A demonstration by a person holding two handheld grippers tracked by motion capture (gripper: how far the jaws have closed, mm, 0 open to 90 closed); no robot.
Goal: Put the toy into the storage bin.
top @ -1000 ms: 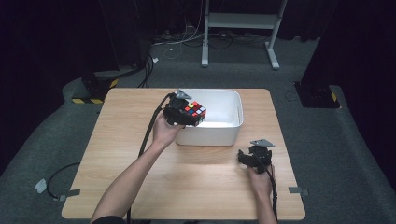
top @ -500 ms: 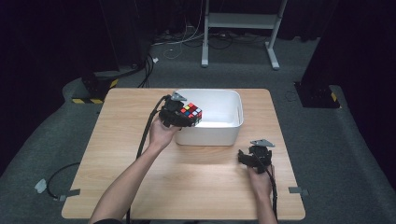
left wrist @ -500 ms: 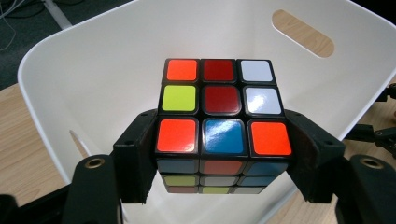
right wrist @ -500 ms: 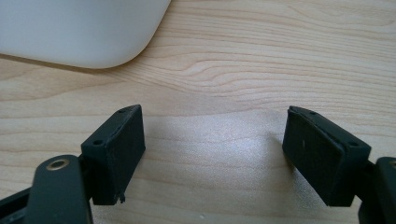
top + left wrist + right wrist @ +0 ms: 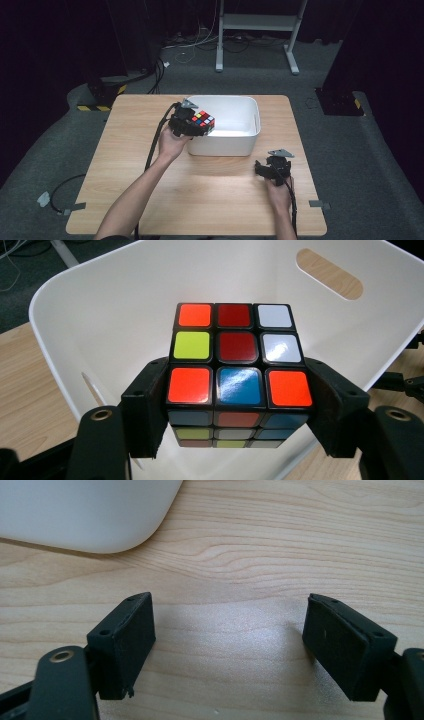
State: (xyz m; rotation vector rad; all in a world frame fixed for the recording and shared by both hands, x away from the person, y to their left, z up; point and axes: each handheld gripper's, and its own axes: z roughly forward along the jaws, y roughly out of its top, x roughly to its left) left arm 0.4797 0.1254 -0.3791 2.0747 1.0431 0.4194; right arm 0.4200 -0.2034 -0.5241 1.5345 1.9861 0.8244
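Cube (image 5: 202, 120) sits clamped between the jaws of your left hand-held gripper (image 5: 192, 124), one pad on each side face, held in the air over the near left corner of the white bin (image 5: 250, 131). In the left gripper view the cube (image 5: 240, 370) hangs above the bin's bare floor, orange, red and white squares on top. Since a second ago it has edged a little farther in over the rim. Your right hand-held gripper (image 5: 272, 167) stays low on the worktop (image 5: 210, 195) near the bin's right corner, jaws spread wide on nothing, unchanged.
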